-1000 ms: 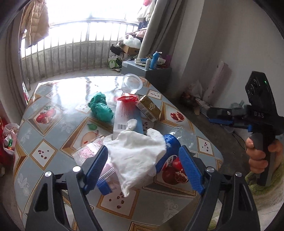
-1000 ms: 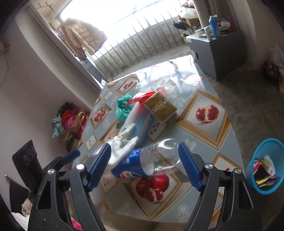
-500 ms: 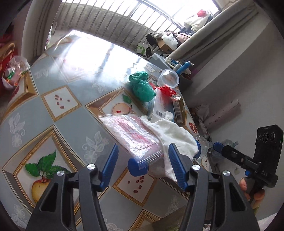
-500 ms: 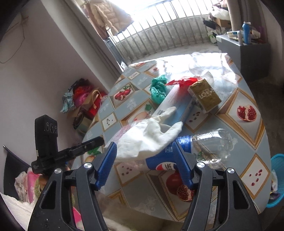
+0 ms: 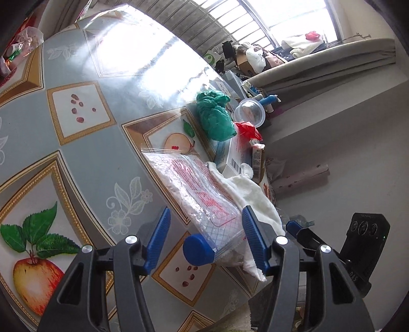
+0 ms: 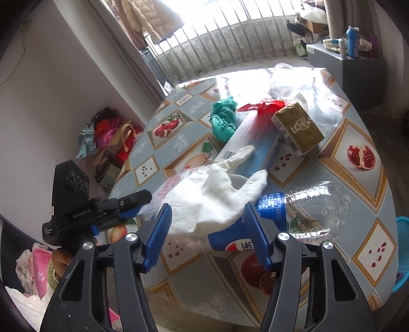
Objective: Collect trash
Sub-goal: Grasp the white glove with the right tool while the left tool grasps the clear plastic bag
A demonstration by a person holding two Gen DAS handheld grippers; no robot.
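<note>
Plastic bottle [image 6: 301, 204] lying on its side along the table [image 5: 76, 158] edge, cap end [image 5: 198, 249] pointing between the left gripper [image 5: 204, 237]'s parted fingers, right gripper [image 6: 207, 229] closing, its fingers not yet pressing the white cloth [image 6: 214, 194] over the bottle.

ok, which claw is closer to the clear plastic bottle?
Right. The right claw, jaws closing, straddles the blue-label end of the bottle, under the white glove. The left claw sits over the zip bag, beyond the glove from the bottle.

Fruit-patterned desk [image 6: 363, 158] under window glare, railing [image 6: 230, 51] behind. Grey cabinet [image 6: 358, 74] beyond the far edge, blue bottle [image 6: 352, 42] upright on top. Pale jacket [image 6: 150, 18] hanging by the window; heap of bags [image 6: 107, 138] on the floor against the wall.
</note>
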